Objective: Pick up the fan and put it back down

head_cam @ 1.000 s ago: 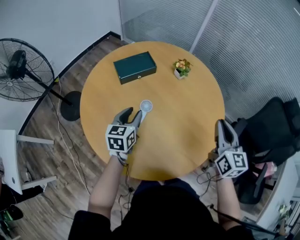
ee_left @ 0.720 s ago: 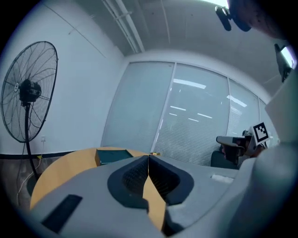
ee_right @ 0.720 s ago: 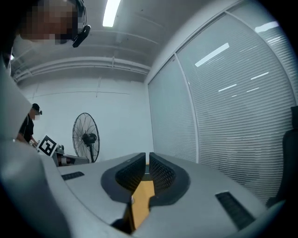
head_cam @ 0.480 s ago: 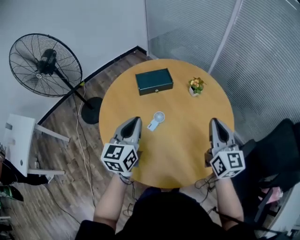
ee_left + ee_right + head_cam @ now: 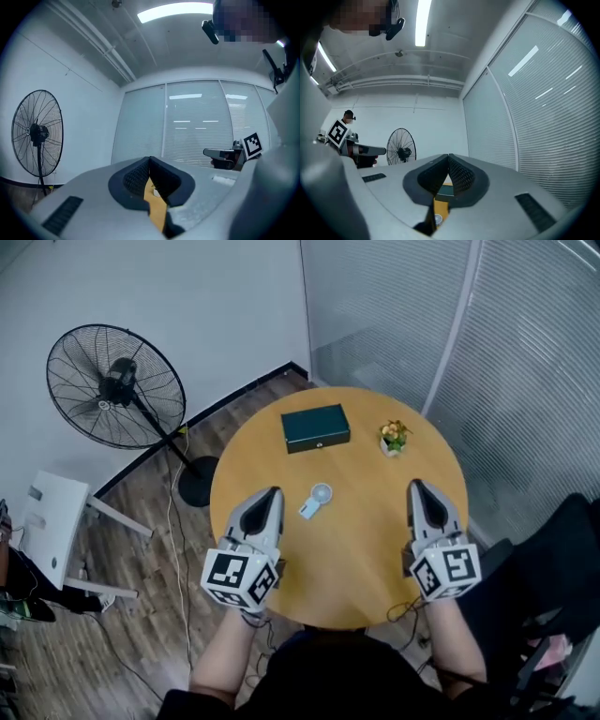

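A small white hand-held fan (image 5: 316, 500) lies flat on the round wooden table (image 5: 366, 549), between my two grippers and touched by neither. My left gripper (image 5: 272, 491) hovers over the table's left front part, just left of the fan, shut and empty. My right gripper (image 5: 415, 484) hovers over the right front part, also shut and empty. In the left gripper view the jaws (image 5: 150, 161) meet, with a sliver of table below them. In the right gripper view the jaws (image 5: 448, 157) are closed too, and the small fan (image 5: 438, 219) shows beneath them.
A dark green box (image 5: 316, 427) and a small potted plant (image 5: 394, 437) sit at the table's far side. A black pedestal fan (image 5: 112, 385) stands on the wooden floor at the left, near a white stand (image 5: 47, 521). A black chair (image 5: 562, 568) is at the right, glass walls behind.
The left gripper, open beside the small fan a second ago, has shut and lifted back from it, empty. The right gripper has also shut and risen. The fan stays on the table.
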Demonstrator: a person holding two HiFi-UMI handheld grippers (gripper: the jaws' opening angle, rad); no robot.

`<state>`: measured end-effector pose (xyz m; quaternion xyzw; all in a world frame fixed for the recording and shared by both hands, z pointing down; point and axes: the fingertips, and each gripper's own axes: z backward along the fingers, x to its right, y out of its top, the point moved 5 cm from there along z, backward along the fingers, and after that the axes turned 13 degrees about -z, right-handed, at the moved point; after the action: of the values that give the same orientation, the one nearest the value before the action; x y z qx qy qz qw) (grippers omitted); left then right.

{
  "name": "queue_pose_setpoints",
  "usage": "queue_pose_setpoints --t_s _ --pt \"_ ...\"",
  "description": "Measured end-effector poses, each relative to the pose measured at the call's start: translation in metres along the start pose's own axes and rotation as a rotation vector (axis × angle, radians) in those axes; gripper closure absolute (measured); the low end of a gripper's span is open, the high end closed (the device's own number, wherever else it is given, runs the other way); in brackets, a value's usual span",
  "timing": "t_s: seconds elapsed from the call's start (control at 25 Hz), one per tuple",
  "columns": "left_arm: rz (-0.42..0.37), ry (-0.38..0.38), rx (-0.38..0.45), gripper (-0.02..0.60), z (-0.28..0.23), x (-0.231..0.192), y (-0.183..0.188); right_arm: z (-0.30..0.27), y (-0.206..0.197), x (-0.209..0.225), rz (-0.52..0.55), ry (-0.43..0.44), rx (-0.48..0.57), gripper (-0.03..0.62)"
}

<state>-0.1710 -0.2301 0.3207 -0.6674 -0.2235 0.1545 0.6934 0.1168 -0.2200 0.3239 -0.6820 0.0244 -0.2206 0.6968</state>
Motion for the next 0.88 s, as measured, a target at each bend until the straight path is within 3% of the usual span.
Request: queue_pose_setpoints --t_s 0.36,0.88 --pt "-0.043 0.038 0.034 0.575 0.010 0.018 0.026 0.007 0.010 0.003 0.026 0.045 0.024 0.589" --pt "-0.074 0.071 -0.051 0.575 0.000 0.033 0.011 0.003 0.012 0.015 -0.017 0.082 0.021 0.589"
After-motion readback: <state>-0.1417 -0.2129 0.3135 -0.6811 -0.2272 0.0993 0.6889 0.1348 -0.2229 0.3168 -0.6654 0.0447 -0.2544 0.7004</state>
